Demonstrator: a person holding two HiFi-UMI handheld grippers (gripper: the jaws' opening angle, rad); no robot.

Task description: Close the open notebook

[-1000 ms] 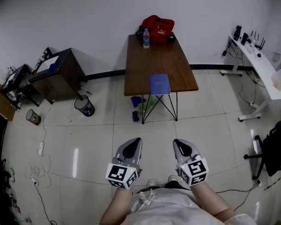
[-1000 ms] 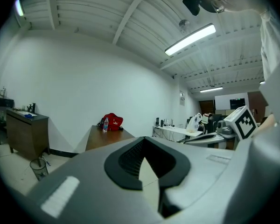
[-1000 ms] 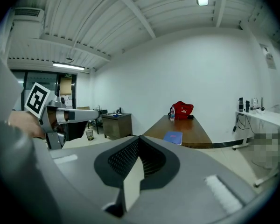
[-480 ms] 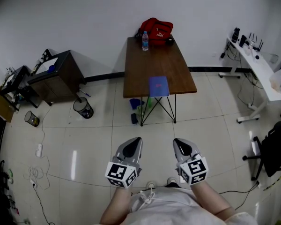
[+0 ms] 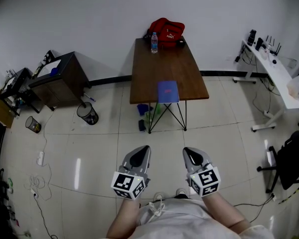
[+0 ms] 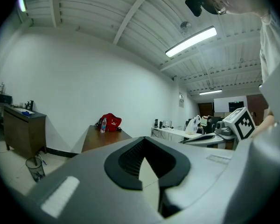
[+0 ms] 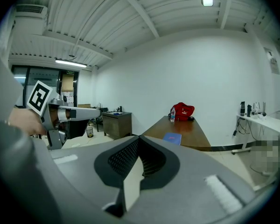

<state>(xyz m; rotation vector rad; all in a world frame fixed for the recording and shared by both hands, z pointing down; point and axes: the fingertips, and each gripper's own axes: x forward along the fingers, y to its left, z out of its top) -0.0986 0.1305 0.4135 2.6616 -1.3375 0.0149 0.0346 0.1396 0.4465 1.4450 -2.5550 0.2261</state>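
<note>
Left gripper (image 5: 144,150) and right gripper (image 5: 187,151): jaws pressed together, nothing between them, both well apart from the table (image 5: 159,63). The blue notebook (image 5: 168,91) lies at the middle of the table's near edge.

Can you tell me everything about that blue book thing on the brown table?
The notebook is thin, flat and blue, with a small reddish mark near the middle of its top. It lies flat at the near end of the brown table, close to that edge. Only the table touches it; the bottle and red bag sit at the far end. It is too far off to tell whether it is open.
</note>
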